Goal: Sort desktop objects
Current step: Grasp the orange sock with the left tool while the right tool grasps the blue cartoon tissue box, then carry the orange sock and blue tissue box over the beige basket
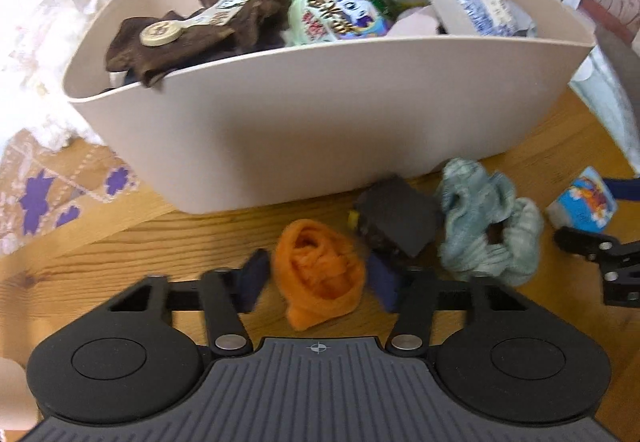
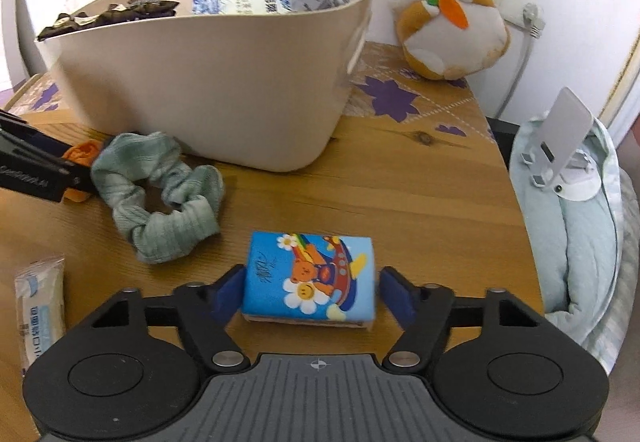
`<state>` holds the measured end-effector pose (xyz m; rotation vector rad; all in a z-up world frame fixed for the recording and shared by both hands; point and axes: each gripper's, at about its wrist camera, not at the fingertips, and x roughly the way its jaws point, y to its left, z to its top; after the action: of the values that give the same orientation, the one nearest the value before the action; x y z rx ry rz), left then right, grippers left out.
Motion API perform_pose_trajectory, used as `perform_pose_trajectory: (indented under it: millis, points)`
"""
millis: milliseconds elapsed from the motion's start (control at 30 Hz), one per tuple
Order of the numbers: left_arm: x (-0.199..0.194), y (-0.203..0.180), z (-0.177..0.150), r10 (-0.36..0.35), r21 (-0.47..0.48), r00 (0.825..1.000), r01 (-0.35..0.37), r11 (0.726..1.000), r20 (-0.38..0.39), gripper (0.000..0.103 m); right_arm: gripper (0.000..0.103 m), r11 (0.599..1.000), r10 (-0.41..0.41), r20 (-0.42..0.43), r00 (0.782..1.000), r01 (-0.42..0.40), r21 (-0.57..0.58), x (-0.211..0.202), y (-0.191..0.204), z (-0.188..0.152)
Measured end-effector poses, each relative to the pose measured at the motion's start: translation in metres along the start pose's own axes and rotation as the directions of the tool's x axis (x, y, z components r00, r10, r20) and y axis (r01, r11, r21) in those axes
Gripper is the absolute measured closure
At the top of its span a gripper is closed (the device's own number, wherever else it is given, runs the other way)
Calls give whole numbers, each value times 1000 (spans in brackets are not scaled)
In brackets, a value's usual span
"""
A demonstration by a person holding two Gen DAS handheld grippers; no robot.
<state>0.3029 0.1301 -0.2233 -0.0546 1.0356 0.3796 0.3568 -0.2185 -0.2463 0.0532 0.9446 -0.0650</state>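
Lower centre of each view shows a tool straddling its pick. Left tool [image 1: 316,280] brackets the orange scrunchie [image 1: 318,278], pads just beside it; right tool [image 2: 310,294] brackets the blue packet [image 2: 310,278], left pad touching, right pad just clear. Grasp step; next each should close and lift toward the one bin [image 1: 320,114]. Scrunchies: two, counting the green one [image 2: 160,194].

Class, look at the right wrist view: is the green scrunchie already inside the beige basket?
No. The green scrunchie lies on the wooden table in front of the beige basket.
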Motion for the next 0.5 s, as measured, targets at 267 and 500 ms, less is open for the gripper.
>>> perform_pose_trajectory:
  millis: [267, 500]
  points:
    - [-4, 0, -2, -21, 27, 999, 22, 999, -33, 87, 42, 1000, 17, -20, 1000, -17, -13, -7, 1, -3]
    - [-17, 14, -11, -21, 21, 999, 22, 1000, -29, 88, 42, 1000, 24, 5, 1000, -24, -17, -22, -5, -3]
